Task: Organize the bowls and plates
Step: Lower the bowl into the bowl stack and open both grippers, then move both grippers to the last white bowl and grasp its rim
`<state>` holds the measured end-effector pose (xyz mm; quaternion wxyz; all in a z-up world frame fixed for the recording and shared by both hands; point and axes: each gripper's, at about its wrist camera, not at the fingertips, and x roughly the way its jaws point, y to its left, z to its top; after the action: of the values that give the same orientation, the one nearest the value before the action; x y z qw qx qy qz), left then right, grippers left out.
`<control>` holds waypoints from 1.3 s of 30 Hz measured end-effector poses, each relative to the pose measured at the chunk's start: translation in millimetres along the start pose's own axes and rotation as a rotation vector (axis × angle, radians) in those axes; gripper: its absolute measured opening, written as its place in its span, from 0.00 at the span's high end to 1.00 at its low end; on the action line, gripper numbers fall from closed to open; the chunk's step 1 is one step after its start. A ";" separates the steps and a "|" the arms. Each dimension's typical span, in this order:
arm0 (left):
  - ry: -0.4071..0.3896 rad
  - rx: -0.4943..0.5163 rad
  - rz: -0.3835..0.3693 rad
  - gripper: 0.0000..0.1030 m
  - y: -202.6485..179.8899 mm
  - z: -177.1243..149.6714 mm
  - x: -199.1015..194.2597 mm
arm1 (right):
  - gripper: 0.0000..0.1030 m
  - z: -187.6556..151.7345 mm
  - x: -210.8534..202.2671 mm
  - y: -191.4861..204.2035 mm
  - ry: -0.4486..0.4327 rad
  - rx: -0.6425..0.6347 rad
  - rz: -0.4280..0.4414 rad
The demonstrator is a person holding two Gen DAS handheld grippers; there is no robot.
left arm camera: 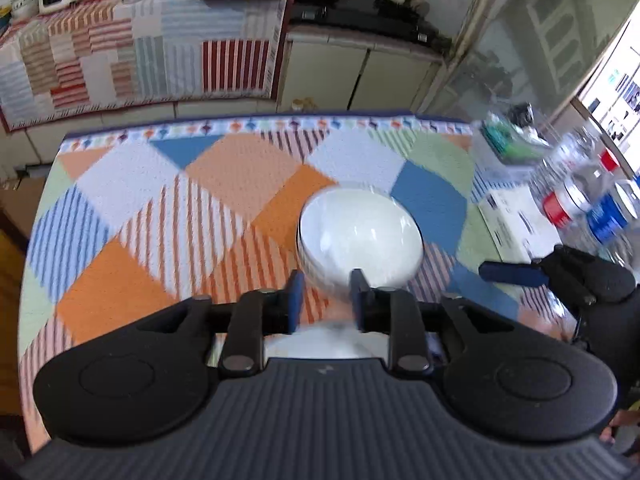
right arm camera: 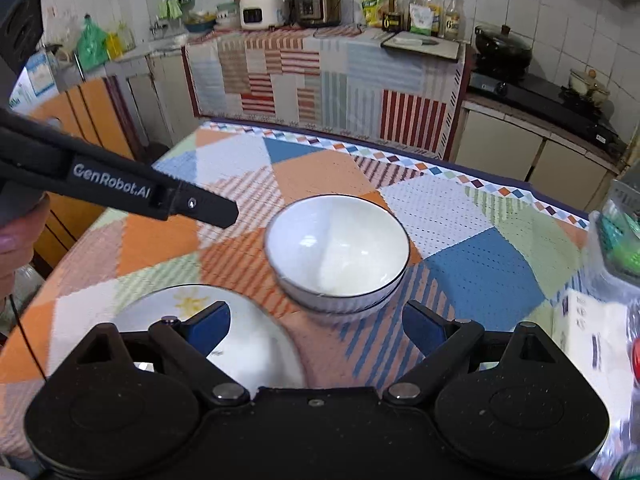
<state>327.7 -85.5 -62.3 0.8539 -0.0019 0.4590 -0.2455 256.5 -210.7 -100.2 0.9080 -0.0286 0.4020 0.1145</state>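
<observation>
Left tongs [left arm camera: 326, 296], slightly parted and pinching nothing, hover nearest the stacked bowls [right arm camera: 336, 252] mid-worktop [right arm camera: 480, 264], straight ahead; right tongs [right arm camera: 316, 324] spread wide, plate [right arm camera: 248, 340] under them at the near edge.

You have glossy white glazed bowls [right arm camera: 337, 256], smooth and catching highlights, stacked on a woven patchwork tablecloth [right arm camera: 480, 276] whose matt weave looks dotted and rough. Beside them your plate [right arm camera: 248, 344] shines like glazed ceramic. Both grippers' bodies look like matt black plastic, your right gripper [right arm camera: 316, 326] with dull blue pads [right arm camera: 210, 326].
</observation>
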 end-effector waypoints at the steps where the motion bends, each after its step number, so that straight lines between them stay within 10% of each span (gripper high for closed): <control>1: 0.023 -0.011 -0.014 0.69 0.2 -3.5 -7.8 | 0.08 -2.8 -6.9 3.6 -0.009 -0.010 0.006; 20: 0.023 0.132 -0.032 0.45 -3.3 -88.6 -129.8 | 0.08 -47.1 -120.7 84.6 0.055 -0.190 -0.033; 39: 0.119 0.202 -0.091 0.27 -22.5 -169.3 -120.8 | 0.08 -127.8 -130.3 109.8 0.312 -0.221 0.005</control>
<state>130.1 -16.8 -60.5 0.8089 0.0779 0.4811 -0.3288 53.9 -146.5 -86.1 0.8258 -0.1446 0.5228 0.1543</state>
